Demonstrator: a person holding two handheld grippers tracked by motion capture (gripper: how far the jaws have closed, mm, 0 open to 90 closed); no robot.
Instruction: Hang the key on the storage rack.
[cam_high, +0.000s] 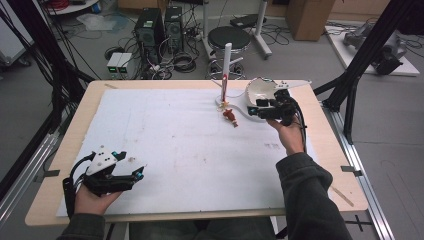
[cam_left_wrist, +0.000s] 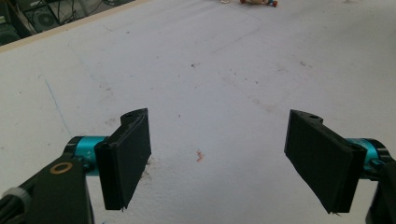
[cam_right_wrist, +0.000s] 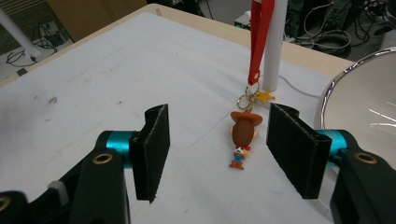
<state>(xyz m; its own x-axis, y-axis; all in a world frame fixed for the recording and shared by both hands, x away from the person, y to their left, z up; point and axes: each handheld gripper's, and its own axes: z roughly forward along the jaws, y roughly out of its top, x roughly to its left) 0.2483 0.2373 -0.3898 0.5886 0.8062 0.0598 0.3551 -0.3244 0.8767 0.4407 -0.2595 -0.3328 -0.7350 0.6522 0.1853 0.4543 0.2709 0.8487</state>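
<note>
1. A small cowboy-figure keychain with a brown hat, brown head and a gold star charm (cam_right_wrist: 244, 135) lies flat on the white sheet that covers the wooden table (cam_high: 320, 165), near the table's far edge and toward its far right corner; the high view shows it there too (cam_high: 230, 116).
2. A red fabric strap (cam_right_wrist: 258, 39) runs up from the keychain's gold ring along a white upright post (cam_right_wrist: 274, 44), whose foot rests on the sheet just beyond the figure.
3. The right gripper (cam_right_wrist: 217, 149) hovers just short of the figure. Its two black jaws stand apart, one on each side of the figure's line, and press on nothing; the figure lies past the pads, not between them.
4. A white bowl-shaped dish with a shiny rim (cam_right_wrist: 369, 100) sits just beside that gripper, at the far right corner of the table.
5. The left gripper (cam_left_wrist: 217, 161) rests in the person's hand at the near left corner of the table, well apart from the keychain. Its jaws are spread wide over bare sheet, with nothing between them.
</note>
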